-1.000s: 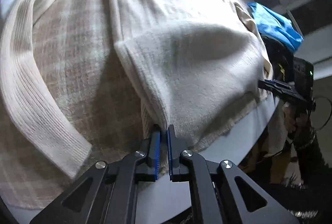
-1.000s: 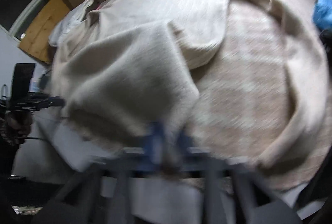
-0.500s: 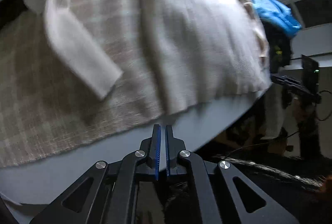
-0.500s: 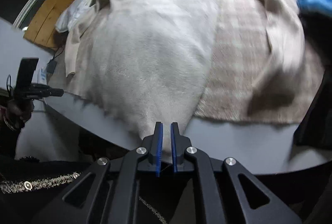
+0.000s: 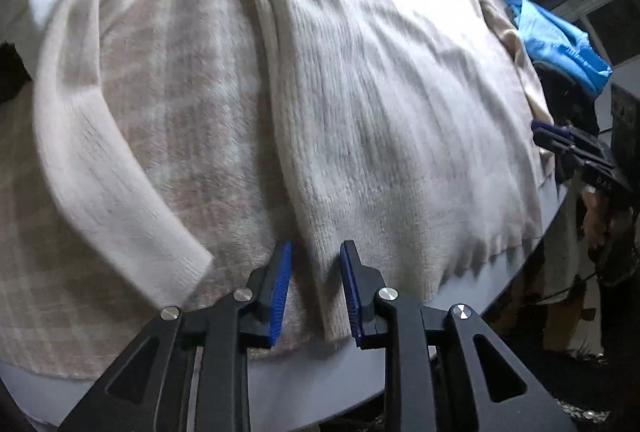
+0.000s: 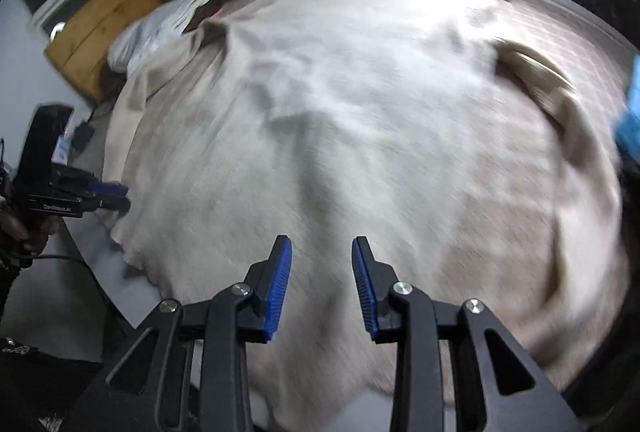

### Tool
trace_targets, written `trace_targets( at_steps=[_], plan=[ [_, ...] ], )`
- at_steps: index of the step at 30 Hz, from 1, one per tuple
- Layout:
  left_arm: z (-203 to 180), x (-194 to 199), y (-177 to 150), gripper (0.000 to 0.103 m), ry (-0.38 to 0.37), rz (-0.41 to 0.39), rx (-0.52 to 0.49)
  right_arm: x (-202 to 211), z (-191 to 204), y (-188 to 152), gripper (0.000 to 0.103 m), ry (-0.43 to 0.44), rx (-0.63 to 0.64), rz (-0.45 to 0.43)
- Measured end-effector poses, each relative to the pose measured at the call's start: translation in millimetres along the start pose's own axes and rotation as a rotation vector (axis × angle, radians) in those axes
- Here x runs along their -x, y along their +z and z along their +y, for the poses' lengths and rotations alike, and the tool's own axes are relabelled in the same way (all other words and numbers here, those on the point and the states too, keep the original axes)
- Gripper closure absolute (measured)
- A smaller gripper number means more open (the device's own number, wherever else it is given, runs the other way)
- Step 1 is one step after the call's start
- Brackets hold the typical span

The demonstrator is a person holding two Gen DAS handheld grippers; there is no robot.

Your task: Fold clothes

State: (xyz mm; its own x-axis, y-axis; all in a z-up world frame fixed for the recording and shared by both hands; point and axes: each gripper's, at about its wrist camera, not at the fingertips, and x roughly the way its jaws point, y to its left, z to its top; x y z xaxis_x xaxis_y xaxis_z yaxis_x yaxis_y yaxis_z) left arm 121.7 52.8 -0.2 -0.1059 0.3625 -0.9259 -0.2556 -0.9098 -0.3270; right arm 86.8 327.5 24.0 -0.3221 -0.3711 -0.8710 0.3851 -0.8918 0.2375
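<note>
While spread apart, both tongs [image 5: 315,254] [image 6: 322,248] over sweater [image 5: 380,103].

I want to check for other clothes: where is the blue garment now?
In the left wrist view the blue garment lies at the upper right, beyond the far edge of the cream sweater. In the right wrist view it shows only at the right edge.

Left gripper [image 5: 314,252] & right gripper [image 6: 322,246]: black angular frames w/ triangular cutouts, silver screws, ribbed blue pads [image 6: 278,288].
</note>
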Motion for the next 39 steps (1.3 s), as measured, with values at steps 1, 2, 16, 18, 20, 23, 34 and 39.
trace_targets(
  at_steps=[1,2,16,18,20,23,34,39],
  plan=[
    [0,0,1,0.099,-0.005,-0.001,0.006,-9,6,6,0.072,0.006,0.021,0.009],
    [-1,5,0,0.099,0.002,-0.013,0.006,-16,11,10,0.072,0.007,0.039,0.025],
    [21,47,-18,0.074,0.114,-0.185,0.211,-34,59,100,0.072,0.13,0.226,-0.025],
    [31,54,-14,0.063,0.181,-0.231,0.265,-48,66,129,0.072,0.168,0.202,-0.072],
    [42,58,-10,0.062,0.225,-0.265,0.319,-78,75,161,0.072,0.182,0.158,-0.086],
    [55,44,-3,0.054,0.313,-0.249,0.36,-124,93,192,0.073,0.154,0.147,-0.073],
    [84,69,-3,0.099,0.223,-0.265,0.389,-108,121,203,0.073,0.288,0.22,-0.042],
    [107,151,5,0.099,0.187,-0.34,0.347,-91,110,220,0.073,0.242,0.23,-0.071]
  ],
)
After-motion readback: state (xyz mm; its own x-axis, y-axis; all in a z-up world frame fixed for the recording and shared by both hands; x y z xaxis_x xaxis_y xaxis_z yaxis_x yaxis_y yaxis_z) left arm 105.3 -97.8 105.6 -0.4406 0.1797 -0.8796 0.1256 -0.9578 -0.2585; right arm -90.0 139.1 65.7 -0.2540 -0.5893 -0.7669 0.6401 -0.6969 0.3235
